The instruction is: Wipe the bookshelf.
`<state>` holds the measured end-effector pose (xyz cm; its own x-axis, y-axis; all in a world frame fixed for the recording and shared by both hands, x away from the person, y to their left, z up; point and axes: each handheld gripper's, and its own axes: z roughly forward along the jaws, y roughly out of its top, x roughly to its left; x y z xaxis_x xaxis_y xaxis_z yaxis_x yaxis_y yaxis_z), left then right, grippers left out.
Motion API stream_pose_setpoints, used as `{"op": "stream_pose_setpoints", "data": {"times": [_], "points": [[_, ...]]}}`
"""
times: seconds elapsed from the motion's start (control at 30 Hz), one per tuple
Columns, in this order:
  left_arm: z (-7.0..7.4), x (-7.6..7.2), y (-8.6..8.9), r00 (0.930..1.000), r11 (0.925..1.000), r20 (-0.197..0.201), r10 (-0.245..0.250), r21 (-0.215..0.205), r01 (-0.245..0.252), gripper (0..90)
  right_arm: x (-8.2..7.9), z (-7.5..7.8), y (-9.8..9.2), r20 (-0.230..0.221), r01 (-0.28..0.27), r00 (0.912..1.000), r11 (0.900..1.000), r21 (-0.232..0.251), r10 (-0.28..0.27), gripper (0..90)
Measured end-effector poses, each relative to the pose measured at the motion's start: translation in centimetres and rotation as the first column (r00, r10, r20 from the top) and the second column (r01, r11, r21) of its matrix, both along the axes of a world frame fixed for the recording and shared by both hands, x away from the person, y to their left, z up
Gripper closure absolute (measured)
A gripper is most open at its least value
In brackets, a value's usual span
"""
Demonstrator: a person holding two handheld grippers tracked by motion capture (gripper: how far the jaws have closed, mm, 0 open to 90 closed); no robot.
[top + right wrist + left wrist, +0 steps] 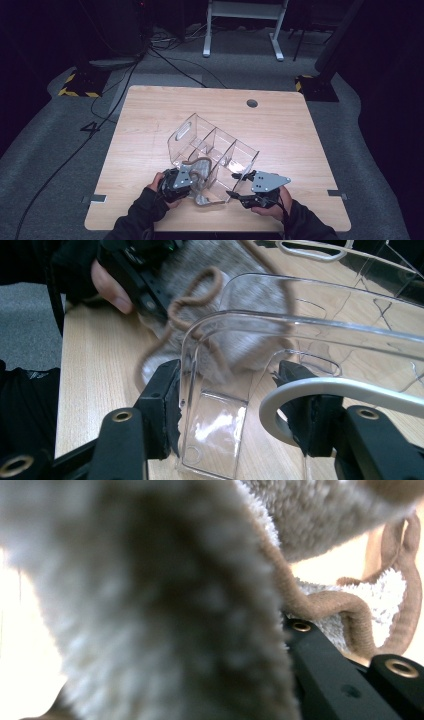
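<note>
Left claw (192, 181) pinching the grey fuzzy slipper (200, 170) at the clear divided organizer (212, 150) (tipped, near worktop (140, 125) front edge), right claw (227, 405) clamped across its corner wall.

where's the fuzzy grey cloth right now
In the high view the fuzzy grey cloth hangs from the left gripper at the near-left corner of the clear divided organizer, near the table's front edge.

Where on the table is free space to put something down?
Bare table lies left of the clear organizer, behind it toward the round hole, and right of it. The near edge is crowded by both hand-held grippers and the fuzzy cloth.
</note>
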<state>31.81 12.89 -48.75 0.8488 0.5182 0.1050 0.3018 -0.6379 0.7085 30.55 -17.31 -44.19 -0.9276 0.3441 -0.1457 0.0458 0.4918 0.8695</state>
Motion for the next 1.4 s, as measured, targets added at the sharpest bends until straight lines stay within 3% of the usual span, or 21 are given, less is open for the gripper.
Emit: {"op": "stream_pose_setpoints", "data": {"times": [0.03,0.17,0.27,0.43,0.53,0.8,0.93,1.03,1.2,1.33,1.4], "points": [[-0.1,-0.6,1.0,0.9999,0.9999,-0.01,0.011,-0.006,-0.011,77.1,0.0,0.0,0.0,-0.001,0.002,1.0,1.0,-0.002,-0.002,45.4],[-0.1,-1.4,2.5,0.9991,0.9991,-0.021,0.035,-0.023,-0.036,77.1,0.1,0.1,0.2,-0.007,0.008,0.9999,1.0,-0.01,-0.008,45.4],[-0.3,-1.1,2.6,0.9991,0.9989,-0.015,0.04,-0.024,-0.041,77.1,0.2,0.1,0.2,-0.01,0.009,0.9999,1.0,-0.009,-0.009,45.5],[-0.6,0.8,0.9,0.9991,0.9989,0.002,0.043,-0.019,-0.043,77.3,-0.1,0.1,0.0,-0.01,0.02,0.9997,1.0,-0.008,-0.02,45.6],[-0.9,2.0,-0.1,0.9995,0.9989,0.012,0.028,-0.039,-0.027,77.6,-0.1,0.1,-0.4,-0.015,0.032,0.9994,0.999,-0.009,-0.032,46.2],[-1.0,4.6,-3.2,0.9984,0.9988,0.048,0.03,-0.039,-0.028,77.6,0.5,0.1,-1.9,-0.014,0.132,0.9911,0.991,-0.004,-0.132,46.5],[-0.8,5.0,-3.7,0.9986,0.9988,0.04,0.034,-0.038,-0.032,77.4,0.8,0.1,-2.1,-0.012,0.165,0.9863,0.986,-0.002,-0.165,46.5],[-0.4,4.4,-3.3,0.9994,0.9995,0.03,0.017,-0.028,-0.016,77.3,0.9,0.1,-2.1,-0.012,0.172,0.9851,0.985,-0.002,-0.172,46.3],[-0.1,2.1,-1.7,1.0,0.9999,0.006,-0.007,0.009,0.007,76.9,0.8,0.3,-2.8,-0.024,0.166,0.9857,0.986,-0.014,-0.167,44.4],[-0.1,-0.4,1.0,0.9999,0.9999,-0.003,0.013,0.006,-0.013,76.4,0.1,0.6,-4.5,-0.036,0.156,0.9868,0.987,-0.042,-0.158,42.4],[-0.1,-0.8,1.5,0.9997,0.9998,-0.01,0.022,-0.001,-0.022,76.3,0.1,0.6,-4.9,-0.04,0.154,0.987,0.987,-0.043,-0.156,42.2]]}}
